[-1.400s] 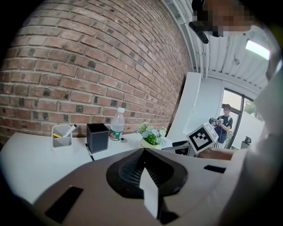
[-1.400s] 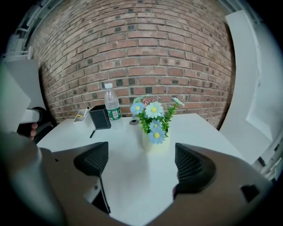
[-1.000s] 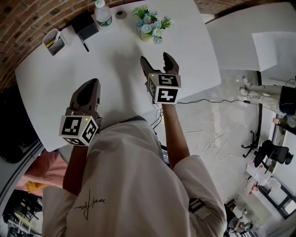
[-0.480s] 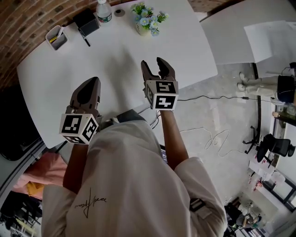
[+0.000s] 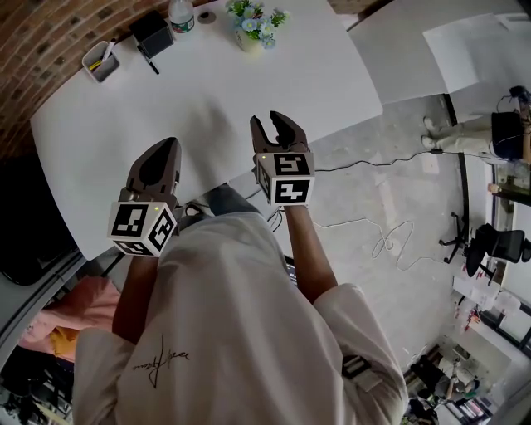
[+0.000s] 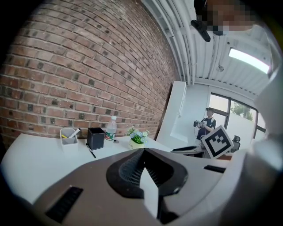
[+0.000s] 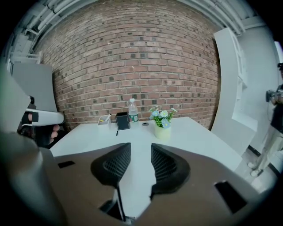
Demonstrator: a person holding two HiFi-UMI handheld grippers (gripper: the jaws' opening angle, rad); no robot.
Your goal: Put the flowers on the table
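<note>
A small pale pot of blue and white flowers (image 5: pixel 252 25) (image 7: pixel 162 123) (image 6: pixel 137 138) stands upright on the white table (image 5: pixel 207 91) near its far edge. My right gripper (image 5: pixel 275 126) hovers over the table's near edge, far short of the pot; its jaws are closing with a gap left and nothing between them (image 7: pixel 140 164). My left gripper (image 5: pixel 160 162) is held at the near edge to the left, its jaws together and empty (image 6: pixel 143 172).
Behind the flowers stand a water bottle (image 5: pixel 181 14), a black box (image 5: pixel 153 35) with a pen beside it, and a grey pen cup (image 5: pixel 98 62). A brick wall (image 7: pixel 132 66) backs the table. A second white table (image 5: pixel 440 50) lies right; cables (image 5: pixel 390 241) cross the floor.
The right gripper's jaws have narrowed from wide apart to a small gap. The view has drawn back from the table, so the flowers sit farther up. The left gripper has kept its place.
</note>
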